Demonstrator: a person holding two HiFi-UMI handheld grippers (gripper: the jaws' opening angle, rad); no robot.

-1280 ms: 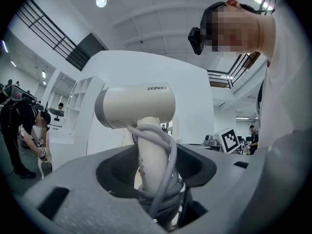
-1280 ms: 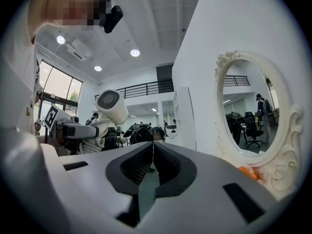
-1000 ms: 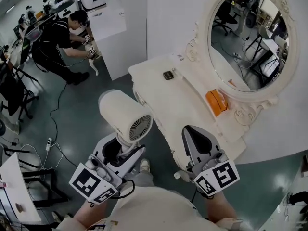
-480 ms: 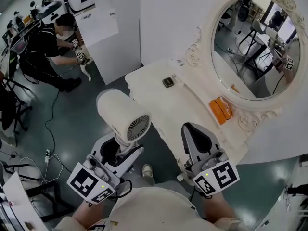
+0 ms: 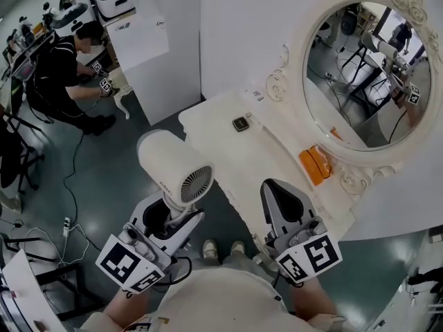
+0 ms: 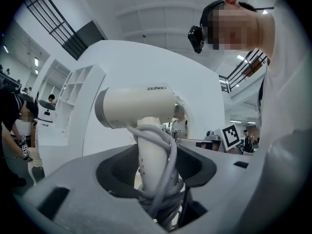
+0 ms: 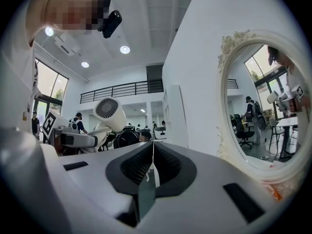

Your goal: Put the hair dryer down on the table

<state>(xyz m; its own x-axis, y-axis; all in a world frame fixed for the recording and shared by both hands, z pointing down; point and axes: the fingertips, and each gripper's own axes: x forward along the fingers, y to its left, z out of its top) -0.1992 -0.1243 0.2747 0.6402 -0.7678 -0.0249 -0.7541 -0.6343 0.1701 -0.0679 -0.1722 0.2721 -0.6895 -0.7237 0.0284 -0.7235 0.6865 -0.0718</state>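
"Hair dryer (image 5: 166, 159) first: where is it?"

"Start at your far left. A person (image 5: 62, 68) bends beside a white cabinet, well apart from you. Next comes your left gripper (image 5: 166, 216), with its jaws clamped on the hair dryer's handle. The grey cord (image 6: 165, 177) is coiled round that handle between them. The barrel stands up above the gripper with its rear grille turned towards you. It hangs over the floor, just beside the near-left edge of the table (image 5: 242, 158) and not touching it."

"And on the tabletop?"

"A small dark square object (image 5: 241, 124) lies towards the back. Further right, an orange object (image 5: 315, 164) sits against the foot of the oval mirror (image 5: 367, 75). It looks box-like, but you cannot tell from here whether it is a container or what it holds."

"My right side?"

"Your right gripper (image 5: 285, 203) hovers at the table's near edge, to the right of the hair dryer and apart from it. Its jaws are drawn together with only a thin slit between the pads, and they are empty."
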